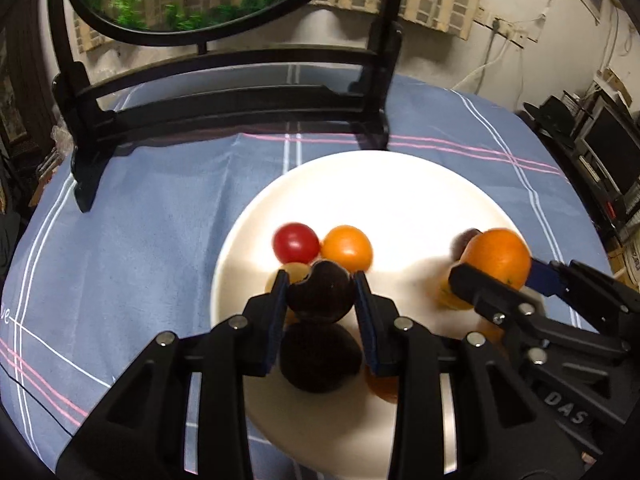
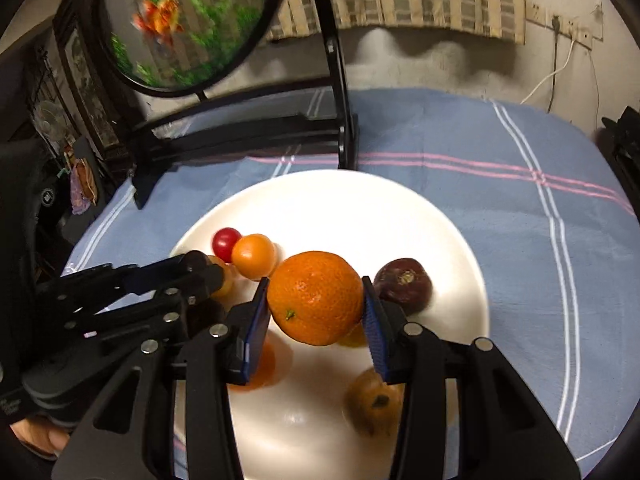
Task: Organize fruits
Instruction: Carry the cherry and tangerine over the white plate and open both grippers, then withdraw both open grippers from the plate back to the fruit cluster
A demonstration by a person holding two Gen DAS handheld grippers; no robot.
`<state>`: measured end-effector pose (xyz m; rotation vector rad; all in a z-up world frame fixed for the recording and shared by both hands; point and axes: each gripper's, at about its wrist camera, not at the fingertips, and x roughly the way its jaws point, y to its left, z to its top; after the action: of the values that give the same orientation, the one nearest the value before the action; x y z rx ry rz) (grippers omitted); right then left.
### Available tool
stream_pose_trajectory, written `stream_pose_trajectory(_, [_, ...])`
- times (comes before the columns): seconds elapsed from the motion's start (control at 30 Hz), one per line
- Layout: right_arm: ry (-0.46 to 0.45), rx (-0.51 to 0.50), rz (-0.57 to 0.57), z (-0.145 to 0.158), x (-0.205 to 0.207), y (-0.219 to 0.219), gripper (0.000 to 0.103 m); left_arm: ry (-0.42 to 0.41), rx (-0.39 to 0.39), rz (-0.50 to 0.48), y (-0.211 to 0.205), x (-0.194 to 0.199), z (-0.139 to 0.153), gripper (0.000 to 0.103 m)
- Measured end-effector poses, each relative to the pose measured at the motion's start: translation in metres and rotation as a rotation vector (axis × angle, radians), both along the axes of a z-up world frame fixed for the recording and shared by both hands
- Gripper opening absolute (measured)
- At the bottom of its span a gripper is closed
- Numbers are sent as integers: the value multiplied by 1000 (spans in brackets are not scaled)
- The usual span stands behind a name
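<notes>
Nearest the left wrist camera, the left gripper (image 1: 321, 292) pinches a dark purple fruit (image 1: 320, 294) between its two blue-padded fingers, both pads touching the fruit's sides and holding it above the white plate (image 1: 400, 184). Directly beneath it, a second dark fruit (image 1: 318, 360) rests on the plate, with part of an orange-coloured fruit (image 1: 382, 386) showing beside it under the gripper's finger.

Nearest the right wrist camera, the right gripper (image 2: 316, 310) clamps a large orange (image 2: 316, 298) between its pads, lifted clear of the plate surface. Below it lie a brownish-orange fruit (image 2: 374, 404), a small orange fruit (image 2: 262, 364) partly hidden by the inner finger, and a yellowish fruit (image 2: 352, 338) mostly hidden behind the orange.

Farther in, a dark red fruit with a pale stem scar (image 2: 404, 286) sits just beside the outer finger of the right gripper. A red cherry tomato (image 1: 296, 242) and an orange tomato (image 1: 346, 248) touch each other near the plate's middle, with a pale yellow fruit (image 1: 294, 272) just in front of them.

The plate stands on a blue cloth with white and pink stripes (image 1: 140, 220). Beyond the plate, a black stand (image 1: 224, 96) carries a round framed panel showing green plants and goldfish (image 2: 188, 20).
</notes>
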<state>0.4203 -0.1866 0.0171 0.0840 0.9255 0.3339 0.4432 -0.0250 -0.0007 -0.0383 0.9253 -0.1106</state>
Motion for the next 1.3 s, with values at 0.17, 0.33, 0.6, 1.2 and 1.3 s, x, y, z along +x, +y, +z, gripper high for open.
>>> stream_pose_trajectory(0.17, [-50,-5,-9,8,-6,-1,55,7,-39,34,13,3,1,61])
stream_pose_trajectory(0.33, [-86,73,-34,26,-28,-21,57,-28,-41,4,12,-16,19,66])
stream_pose_trajectory(0.6, [-104,137,-61,43,-102,-59,67,-88,-15,-63,10,-85,46,72])
stream_pose_trajectory(1.2, [-99,68,-65,29,-252,-64,68,-110,29,-166,14,-245,33,78])
stream_pose_trajectory(1.3, [-88,59,-62,23,-274,-63,70,-102,37,-172,16,-263,24,79])
